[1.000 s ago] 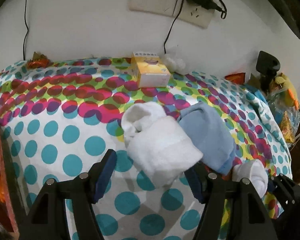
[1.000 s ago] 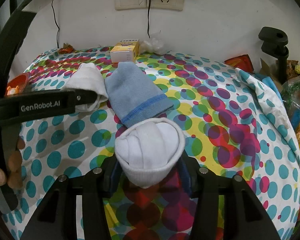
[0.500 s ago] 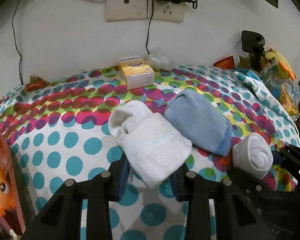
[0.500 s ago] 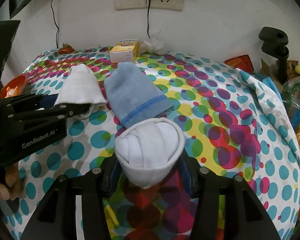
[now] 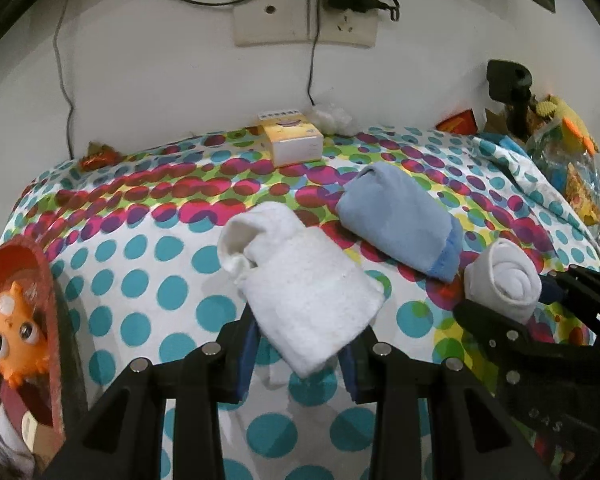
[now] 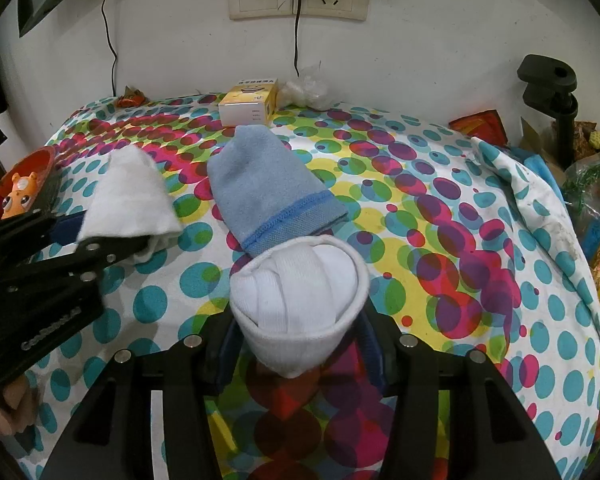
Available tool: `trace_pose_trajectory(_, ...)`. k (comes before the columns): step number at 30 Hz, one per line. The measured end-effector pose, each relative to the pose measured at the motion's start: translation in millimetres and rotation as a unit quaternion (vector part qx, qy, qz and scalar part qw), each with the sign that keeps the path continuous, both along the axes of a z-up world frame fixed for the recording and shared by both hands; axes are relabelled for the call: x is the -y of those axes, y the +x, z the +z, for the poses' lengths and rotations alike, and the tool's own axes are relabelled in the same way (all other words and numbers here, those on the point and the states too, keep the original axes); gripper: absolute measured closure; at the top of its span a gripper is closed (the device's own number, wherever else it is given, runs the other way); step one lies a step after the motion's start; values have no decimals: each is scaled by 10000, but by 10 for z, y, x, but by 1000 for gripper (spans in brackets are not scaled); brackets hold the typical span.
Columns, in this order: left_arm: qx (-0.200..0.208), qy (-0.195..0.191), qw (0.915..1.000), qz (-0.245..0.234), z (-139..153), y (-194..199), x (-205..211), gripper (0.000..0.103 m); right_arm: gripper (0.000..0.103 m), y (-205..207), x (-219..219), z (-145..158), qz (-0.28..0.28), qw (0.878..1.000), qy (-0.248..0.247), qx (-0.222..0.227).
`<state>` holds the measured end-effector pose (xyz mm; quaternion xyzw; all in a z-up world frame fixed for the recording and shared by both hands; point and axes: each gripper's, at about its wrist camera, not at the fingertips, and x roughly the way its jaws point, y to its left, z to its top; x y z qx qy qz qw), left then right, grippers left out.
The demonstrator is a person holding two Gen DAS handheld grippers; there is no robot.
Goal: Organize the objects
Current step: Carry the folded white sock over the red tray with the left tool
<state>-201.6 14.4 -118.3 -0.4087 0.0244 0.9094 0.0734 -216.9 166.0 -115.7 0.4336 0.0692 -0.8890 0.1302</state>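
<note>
Three sock bundles are on a table covered with a dotted cloth (image 5: 140, 256). My left gripper (image 5: 300, 354) is shut on the near end of a folded white sock (image 5: 300, 280), which also shows at the left of the right wrist view (image 6: 130, 204). Between the two white bundles lies a light blue sock (image 5: 398, 224) (image 6: 266, 196) on the cloth. My right gripper (image 6: 296, 344) is shut on a rolled white sock (image 6: 300, 300), which the left wrist view shows at the right (image 5: 504, 280).
A small yellow and white box (image 5: 292, 142) (image 6: 250, 102) stands at the back by the wall. An orange toy in a red holder (image 5: 18, 316) sits at the left edge. Bags and clutter (image 6: 592, 184) crowd the right side. A black stand (image 6: 556, 92) rises at the back right.
My left gripper closed from wide open onto the folded white sock and shifted sideways, its view swinging toward the table's left. The right gripper stayed still with the rolled sock.
</note>
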Motion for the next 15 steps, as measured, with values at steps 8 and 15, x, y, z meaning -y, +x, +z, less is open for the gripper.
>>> trace_pose_trajectory(8,-286,-205,9993,102,78,118,-20,68,54,0,-1,0,-1,10000,1,-1)
trace_pose_trajectory(15,-159,-87,9996,210,49,152,50,68,54,0,-4,-1,-2,10000,-1,0)
